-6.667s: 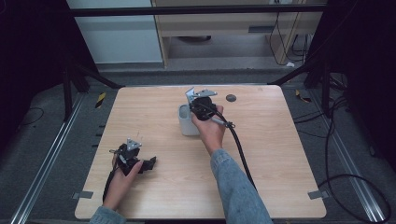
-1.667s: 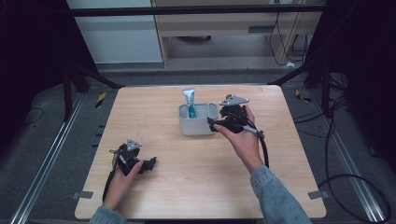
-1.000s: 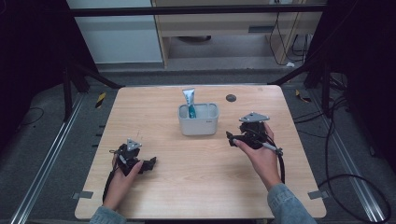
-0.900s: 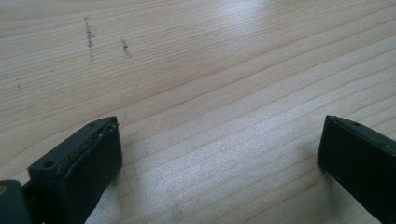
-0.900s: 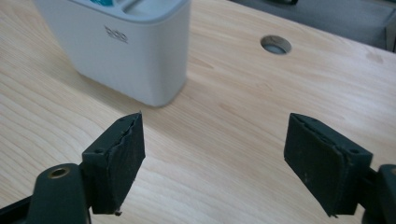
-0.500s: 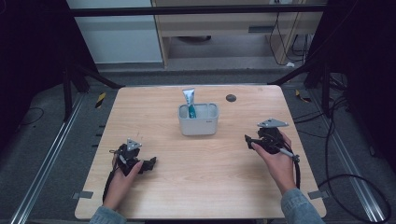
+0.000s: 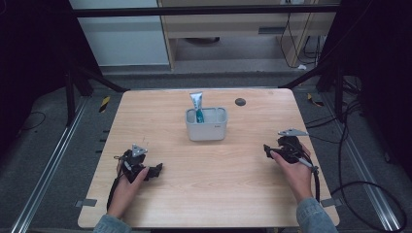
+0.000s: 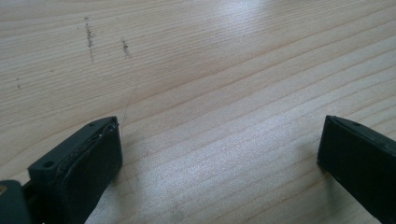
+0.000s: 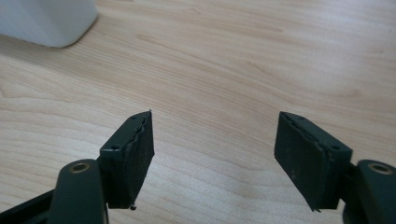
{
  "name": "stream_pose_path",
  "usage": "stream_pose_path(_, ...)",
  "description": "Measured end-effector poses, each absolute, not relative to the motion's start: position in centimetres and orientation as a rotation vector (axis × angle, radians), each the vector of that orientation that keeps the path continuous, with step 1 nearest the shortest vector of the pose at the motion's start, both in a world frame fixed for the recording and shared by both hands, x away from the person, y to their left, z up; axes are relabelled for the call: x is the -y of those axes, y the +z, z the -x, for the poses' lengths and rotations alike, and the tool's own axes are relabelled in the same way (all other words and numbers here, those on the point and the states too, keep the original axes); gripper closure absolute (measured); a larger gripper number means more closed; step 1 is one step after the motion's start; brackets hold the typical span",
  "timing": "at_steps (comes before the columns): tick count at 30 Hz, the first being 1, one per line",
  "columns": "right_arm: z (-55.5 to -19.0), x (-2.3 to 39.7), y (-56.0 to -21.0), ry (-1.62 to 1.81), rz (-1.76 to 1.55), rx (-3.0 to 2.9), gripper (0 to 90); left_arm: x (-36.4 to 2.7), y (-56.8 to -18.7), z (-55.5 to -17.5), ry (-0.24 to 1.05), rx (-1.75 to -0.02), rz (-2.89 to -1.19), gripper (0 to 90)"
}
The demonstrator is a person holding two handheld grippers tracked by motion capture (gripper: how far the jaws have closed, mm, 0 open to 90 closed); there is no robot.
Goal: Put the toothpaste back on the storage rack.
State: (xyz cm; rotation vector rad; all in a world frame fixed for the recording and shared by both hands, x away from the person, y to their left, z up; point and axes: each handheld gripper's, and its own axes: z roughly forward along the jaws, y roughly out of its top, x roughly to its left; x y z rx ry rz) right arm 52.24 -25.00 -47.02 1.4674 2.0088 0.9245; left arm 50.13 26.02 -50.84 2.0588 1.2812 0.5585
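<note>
A pale grey tub (image 7: 206,131) stands at the middle of the wooden table (image 7: 209,194), and a blue-and-white tube (image 7: 197,103) sticks up from its left half. My right gripper (image 7: 266,149) lies low over the table's right side, pointing left, well clear of the tub. Its jaws (image 9: 212,149) are open over bare wood; they have just been opening a little and nothing is between them. A corner of the tub (image 9: 46,18) shows at the top left of the right gripper view. My left gripper (image 7: 158,170) rests at the front left, open (image 8: 219,154) over bare wood.
A small dark round disc (image 7: 240,102) lies near the table's far edge, right of the tub. Dark floor, metal rails and loose cables (image 7: 359,189) surround the table. A pale cabinet (image 7: 121,43) stands beyond the far edge.
My right hand came away from the tub, leaving the tube standing in it, and has moved right and toward the front, sinking close to the table. The left hand has kept still.
</note>
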Motion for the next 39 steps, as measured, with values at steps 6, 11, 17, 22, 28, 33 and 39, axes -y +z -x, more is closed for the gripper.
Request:
stream_pose_path(6, -52.7, 25.4, -48.5, 0.903, -1.526, -2.025, 19.9, -26.0, -50.8, -50.1, 0.558, -1.281, -2.059, 0.0)
stream_pose_path(11, -53.1, 25.5, -49.1, 0.891, -1.540, -2.027, 12.6, -26.0, -50.8, -50.1, 0.559, -1.281, -2.059, 0.0)
stream_pose_path(17, -53.9, 26.0, -49.7, 0.906, -1.593, -1.970, 8.5, -26.0, -50.8, -50.1, 0.559, -1.281, -2.059, 0.0)
stream_pose_path(22, -54.5, 26.5, -50.6, 0.863, -1.627, -1.944, 8.8, -26.0, -50.8, -50.1, 0.558, -1.281, -2.058, 0.0)
stream_pose_path(28, -54.6, 26.3, -50.8, 0.854, -1.614, -1.923, 9.1, -26.0, -50.8, -50.1, 0.558, -1.281, -2.059, 0.0)
stream_pose_path(33, -54.5, 25.9, -51.1, 0.843, -1.584, -1.915, 7.2, -26.0, -50.8, -50.1, 0.558, -1.281, -2.059, 0.0)
stream_pose_path(39, -54.5, 25.7, -51.1, 0.831, -1.613, -1.903, 2.5, -26.0, -50.8, -50.1, 0.559, -1.281, -2.059, 0.0)
